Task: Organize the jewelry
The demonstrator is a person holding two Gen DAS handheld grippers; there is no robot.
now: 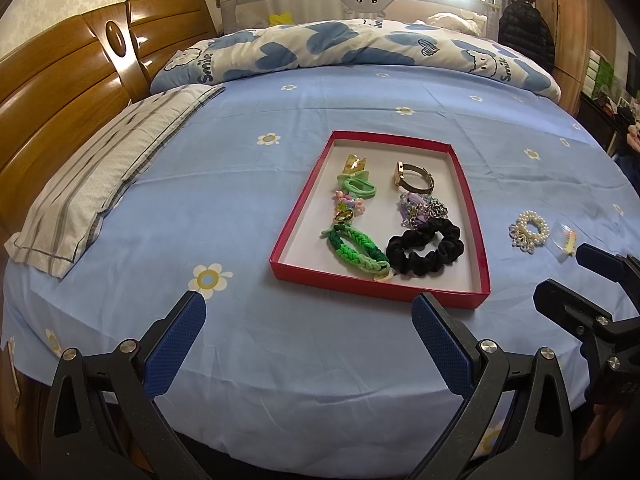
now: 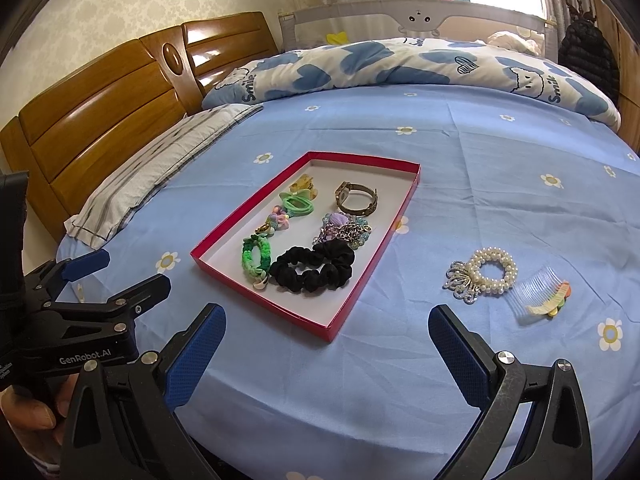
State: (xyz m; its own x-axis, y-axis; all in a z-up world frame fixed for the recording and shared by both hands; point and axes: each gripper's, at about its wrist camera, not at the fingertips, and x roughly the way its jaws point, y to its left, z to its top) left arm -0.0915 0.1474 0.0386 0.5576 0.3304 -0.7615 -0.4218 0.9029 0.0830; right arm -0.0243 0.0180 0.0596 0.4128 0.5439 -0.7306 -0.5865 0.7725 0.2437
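A shallow red tray (image 1: 297,208) (image 2: 248,212) lies on the blue bedsheet. It holds a black scrunchie (image 1: 424,247) (image 2: 314,270), a green braided band (image 1: 356,251) (image 2: 256,254), a watch (image 1: 414,178) (image 2: 356,198), a chain bracelet (image 1: 422,209) and small hair ties. Outside it, to the right, lie a pearl scrunchie (image 1: 528,231) (image 2: 482,274) and a clear comb clip (image 1: 565,237) (image 2: 538,300). My left gripper (image 1: 308,320) is open and empty in front of the tray. My right gripper (image 2: 326,330) is open and empty, near the pearl scrunchie.
A striped pillow (image 1: 108,172) lies at the left by the wooden headboard (image 1: 60,80). A rolled blue-and-white quilt (image 1: 360,48) lies across the far side of the bed. The bed's front edge is just under both grippers.
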